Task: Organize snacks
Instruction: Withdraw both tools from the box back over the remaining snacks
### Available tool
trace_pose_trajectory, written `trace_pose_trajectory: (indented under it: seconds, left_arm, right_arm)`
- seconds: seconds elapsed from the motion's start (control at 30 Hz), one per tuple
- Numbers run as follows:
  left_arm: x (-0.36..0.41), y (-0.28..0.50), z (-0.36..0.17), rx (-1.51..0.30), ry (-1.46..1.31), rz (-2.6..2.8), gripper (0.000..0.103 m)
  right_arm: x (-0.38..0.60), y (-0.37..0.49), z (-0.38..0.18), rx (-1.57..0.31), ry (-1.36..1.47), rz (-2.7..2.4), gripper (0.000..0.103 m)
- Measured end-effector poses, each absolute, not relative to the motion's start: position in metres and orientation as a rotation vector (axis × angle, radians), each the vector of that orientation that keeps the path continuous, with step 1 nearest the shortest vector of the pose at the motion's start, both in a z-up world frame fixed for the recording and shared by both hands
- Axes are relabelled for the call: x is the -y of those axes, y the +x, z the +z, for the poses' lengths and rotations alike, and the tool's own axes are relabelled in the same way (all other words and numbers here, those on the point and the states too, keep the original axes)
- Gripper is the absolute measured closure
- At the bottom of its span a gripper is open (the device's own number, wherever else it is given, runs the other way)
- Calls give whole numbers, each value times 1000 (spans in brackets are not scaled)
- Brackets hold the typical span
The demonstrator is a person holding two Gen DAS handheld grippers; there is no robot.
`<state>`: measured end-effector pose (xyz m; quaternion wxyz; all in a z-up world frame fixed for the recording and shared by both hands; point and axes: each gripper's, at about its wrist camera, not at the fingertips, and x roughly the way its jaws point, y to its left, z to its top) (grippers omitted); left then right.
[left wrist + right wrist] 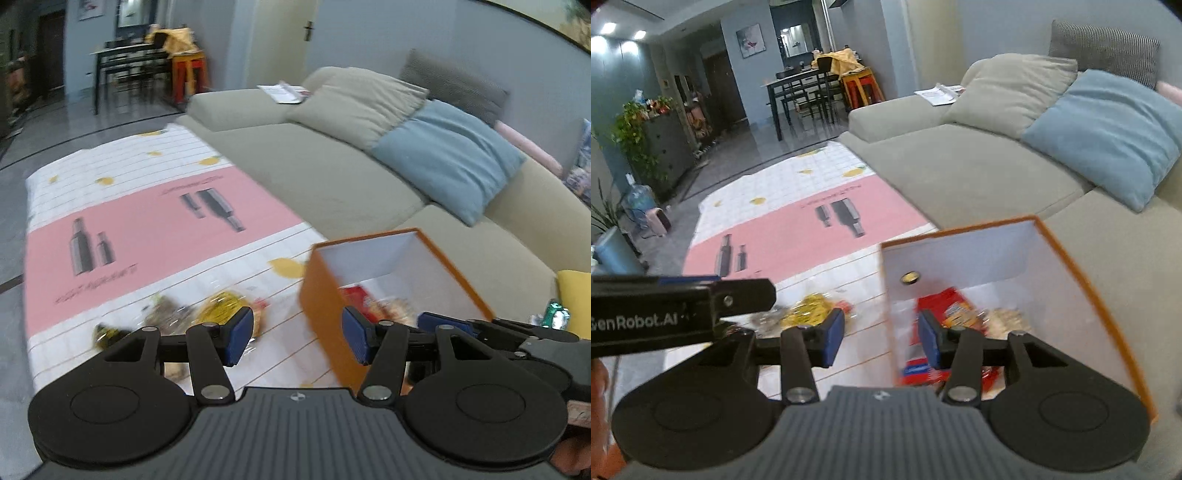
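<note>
Left wrist view: yellow snack packet [221, 308] lies just ahead-left of the spread, empty left gripper [297, 339], nearer than the likewise spread right gripper [881, 338].

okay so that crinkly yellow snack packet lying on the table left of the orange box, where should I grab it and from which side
Grip the crinkly yellow snack packet across its bunched, raised middle, coming from above with fingers straddling its narrow width. It lies flat on the white gridded tablecloth, so no edge offers a side pinch. The open left gripper is nearest; the orange box blocks a rightward approach.
</note>
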<state>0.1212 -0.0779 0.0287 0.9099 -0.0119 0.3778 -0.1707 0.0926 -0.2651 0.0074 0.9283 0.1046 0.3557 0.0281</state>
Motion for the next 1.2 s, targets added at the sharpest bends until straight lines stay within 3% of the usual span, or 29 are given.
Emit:
trace_pose_trajectory:
  seconds: [0.37,0.67,0.93,1.2]
  left_arm:
    - [28,92,-8,-715,2,-199,42]
    - [-7,105,-46,-879,-36,-188,41]
    - [-25,113,-67,-885,-19,-147,41]
    - [-44,147,-85,-888,-138,-196,27]
  right_arm:
    - [210,77,-21,-797,153,123,60]
    - [174,89,-46,-842,84,177,60]
    - [153,110,-72,-898,48,212,60]
    - [139,140,-92,-892,-11,242,55]
